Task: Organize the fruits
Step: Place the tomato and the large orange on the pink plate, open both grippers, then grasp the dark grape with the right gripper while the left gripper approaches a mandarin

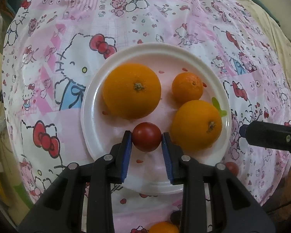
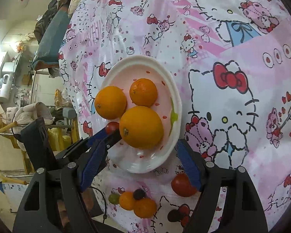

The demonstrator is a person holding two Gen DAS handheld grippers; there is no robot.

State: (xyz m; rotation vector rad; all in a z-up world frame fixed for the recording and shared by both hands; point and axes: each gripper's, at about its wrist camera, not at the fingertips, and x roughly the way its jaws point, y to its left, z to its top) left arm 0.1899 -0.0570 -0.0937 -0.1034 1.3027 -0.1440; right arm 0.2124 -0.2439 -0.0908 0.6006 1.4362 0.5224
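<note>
White plate [image 1: 184, 51], frame centre, already holds three oranges [image 1: 132, 90]; left tongs [image 1: 146, 136] pinch a red tomato [image 1: 146, 136] above it. Right tongs [image 2: 139, 167] gape empty. Small fruits [image 2: 137, 202] remain on the table [image 2: 232, 62], lower frame.

On the plate [image 1: 91, 104] in the left wrist view: a large orange [image 1: 132, 90] at ten o'clock, a mandarin [image 1: 187, 86] at two, another orange [image 1: 197, 125] at four, a tomato [image 1: 147, 136] at six.
</note>
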